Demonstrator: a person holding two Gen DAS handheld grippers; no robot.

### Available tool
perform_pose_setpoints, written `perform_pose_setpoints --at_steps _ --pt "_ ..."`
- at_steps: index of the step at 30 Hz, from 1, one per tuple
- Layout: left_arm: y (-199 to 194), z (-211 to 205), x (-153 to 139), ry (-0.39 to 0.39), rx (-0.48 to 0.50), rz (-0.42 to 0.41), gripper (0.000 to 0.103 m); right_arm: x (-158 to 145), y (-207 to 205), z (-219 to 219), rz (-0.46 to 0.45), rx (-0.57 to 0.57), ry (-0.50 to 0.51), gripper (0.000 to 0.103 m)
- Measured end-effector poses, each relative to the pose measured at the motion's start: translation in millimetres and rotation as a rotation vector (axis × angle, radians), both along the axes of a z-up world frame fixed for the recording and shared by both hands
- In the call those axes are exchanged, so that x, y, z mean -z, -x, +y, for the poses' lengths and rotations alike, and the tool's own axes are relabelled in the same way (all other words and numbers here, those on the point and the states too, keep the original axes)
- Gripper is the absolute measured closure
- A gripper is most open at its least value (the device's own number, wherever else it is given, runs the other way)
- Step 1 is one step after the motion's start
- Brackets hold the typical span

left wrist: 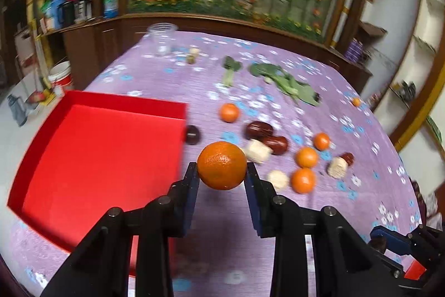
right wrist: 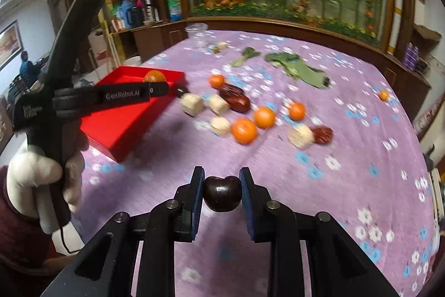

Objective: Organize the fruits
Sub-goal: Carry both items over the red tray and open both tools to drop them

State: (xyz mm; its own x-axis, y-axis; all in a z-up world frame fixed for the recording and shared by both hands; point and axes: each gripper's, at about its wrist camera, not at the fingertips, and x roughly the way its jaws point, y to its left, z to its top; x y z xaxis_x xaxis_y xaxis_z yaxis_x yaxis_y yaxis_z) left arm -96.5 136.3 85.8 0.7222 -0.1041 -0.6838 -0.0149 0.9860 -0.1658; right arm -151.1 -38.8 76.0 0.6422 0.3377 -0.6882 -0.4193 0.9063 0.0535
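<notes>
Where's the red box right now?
In the left wrist view, the red box sits on the table's left, just left of the held orange.

Black claw [right wrist: 221, 192] w/ blue pads, maroon sleeve [right wrist: 16, 235].

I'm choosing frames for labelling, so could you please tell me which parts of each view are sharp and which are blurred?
Left wrist view: the round orange mandarin in the left gripper is sharp; the red cardboard box and table fruit are smeared. Right wrist view: the dark glossy cherry in the right gripper is crisp; the purple floral tablecloth streaks. Both bend at the edges.
</notes>
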Motion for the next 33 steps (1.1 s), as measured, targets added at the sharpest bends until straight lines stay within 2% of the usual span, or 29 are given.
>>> perform_pose_setpoints --at_steps 8,17,23,33 --pt "6.3 82.5 7.3 -0.001 -0.209 0.010 0.071 -7.5 -32.4 71.4 0.030 -0.142 -0.066 0.075" --pt "13.8 149.4 17.1 0.011 -0.348 0.025 0.071 -4.1 -62.1 144.6 0.073 -0.265 -0.096 0.075" --pt "13.4 165.6 23.9 0.014 -0.375 0.042 0.071 10.3 -80.9 177.2 0.124 -0.295 -0.103 0.075" --pt "8.1 169.5 29.2 0.004 -0.379 0.059 0.071 31.5 -95.9 190.4 0.177 -0.294 -0.107 0.074"
